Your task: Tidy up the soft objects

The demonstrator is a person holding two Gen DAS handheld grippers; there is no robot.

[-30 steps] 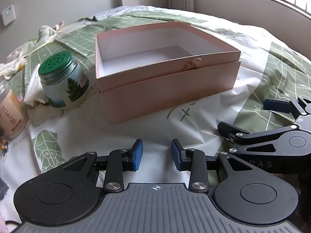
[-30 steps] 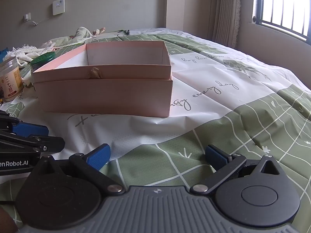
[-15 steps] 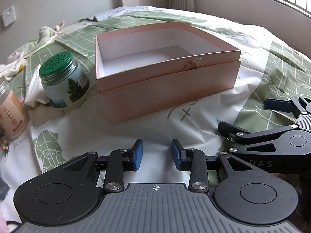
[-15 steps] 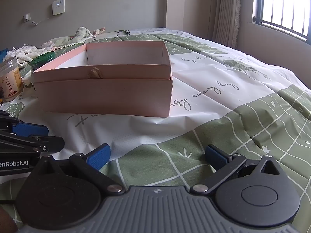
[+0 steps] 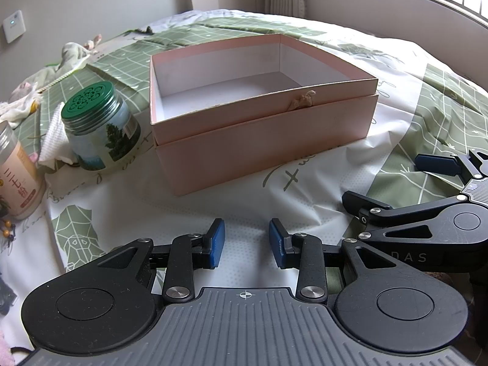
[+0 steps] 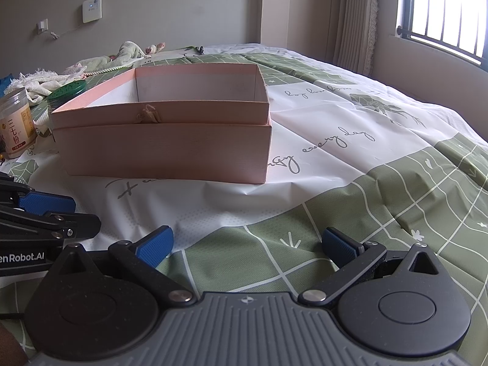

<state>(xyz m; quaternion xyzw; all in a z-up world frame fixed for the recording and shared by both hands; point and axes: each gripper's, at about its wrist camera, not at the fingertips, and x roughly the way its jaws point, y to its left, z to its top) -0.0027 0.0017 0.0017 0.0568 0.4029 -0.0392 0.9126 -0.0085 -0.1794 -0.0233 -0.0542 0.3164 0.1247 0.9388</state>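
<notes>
Soft things (image 5: 45, 76), pale cloths/towels, heaped at far left edge of bed, well apart from box & both grippers.

Left wrist view: next to no change vs 1 s ago; whole scene sits a touch lower/closer, box & jars same spots, finger gap same. Count: 1 pink box (image 5: 262, 128), lid off, nothing inside, small knot of ribbon on front wall. 2 jars left of box: green-lid jar (image 5: 100, 131) just beside box corner, tan jar (image 5: 18, 180) nearer, cut by frame edge. 1 white mesh cloth (image 5: 56, 134) behind green-lid jar, touching it. Left gripper (image 5: 247, 242) low over bedsheet (image 5: 213, 201), short of box, narrow gap betw. blue pads, holding nothing. Right gripper (image 5: 393, 183) at right side, resting near sheet, fingers spread. Betw. left gripper & soft things: both jars + box corner.

Right wrist view: no visible change vs earlier. Right gripper (image 6: 247, 244) wide apart, nothing held, over green/white sheet (image 6: 366, 183). Same 1 box (image 6: 164, 140) straight ahead, centre-left. Tan jar (image 6: 16, 122) at box's left; green-lid jar (image 6: 67, 90) mostly hidden behind box, only lid showing. Soft things (image 6: 100, 61) beyond box at far side, near wall; box & jars in line betw. gripper & them. Left gripper at left edge, one blue pad (image 6: 45, 201) showing. Window w/ bars & curtain at right.
</notes>
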